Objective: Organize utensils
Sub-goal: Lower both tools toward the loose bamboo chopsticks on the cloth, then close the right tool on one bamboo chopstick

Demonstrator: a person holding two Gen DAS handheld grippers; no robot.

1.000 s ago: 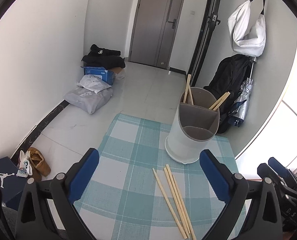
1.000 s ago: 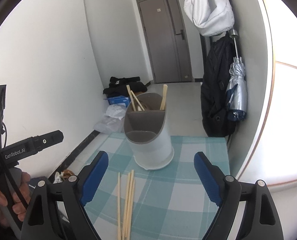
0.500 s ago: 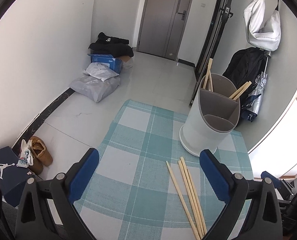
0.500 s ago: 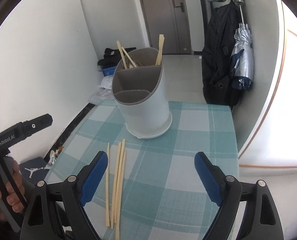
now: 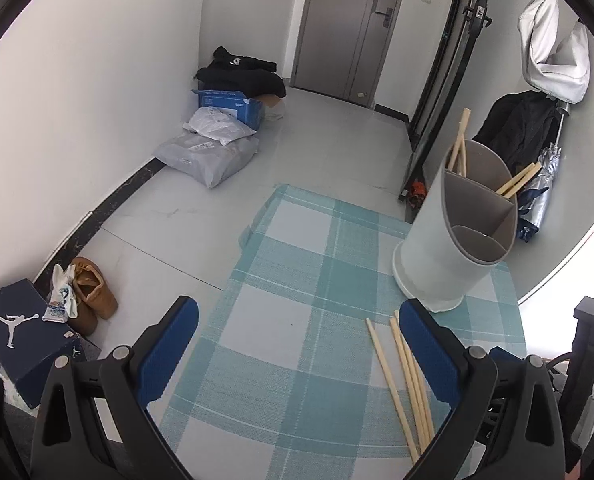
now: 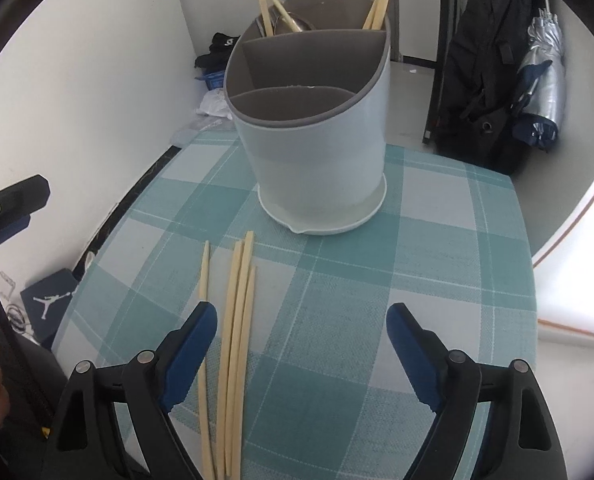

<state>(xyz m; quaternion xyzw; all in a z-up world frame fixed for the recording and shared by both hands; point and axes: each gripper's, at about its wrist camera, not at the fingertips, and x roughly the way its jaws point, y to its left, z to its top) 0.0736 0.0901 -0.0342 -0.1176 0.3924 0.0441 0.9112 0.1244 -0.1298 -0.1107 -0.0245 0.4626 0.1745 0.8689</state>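
While both claws are standing wide open and empty, we are noting the right claw [image 6: 301, 344] hovering over loose chopsticks [image 6: 233, 344] lying at lower left on the tabletop [image 6: 437, 264], below the holder [image 6: 317, 152]; left claw [image 5: 297, 344] is idling.

This looks like a home, near the front door. A grey door [image 5: 351, 28] is far ahead of the left claw [image 5: 297, 344]. Brown shoes [image 5: 91, 294] and a shoe box [image 5: 21, 336] sit on the floor to its left. A black backpack [image 6: 485, 68] and an umbrella [image 6: 539, 80] lean ahead on the right.
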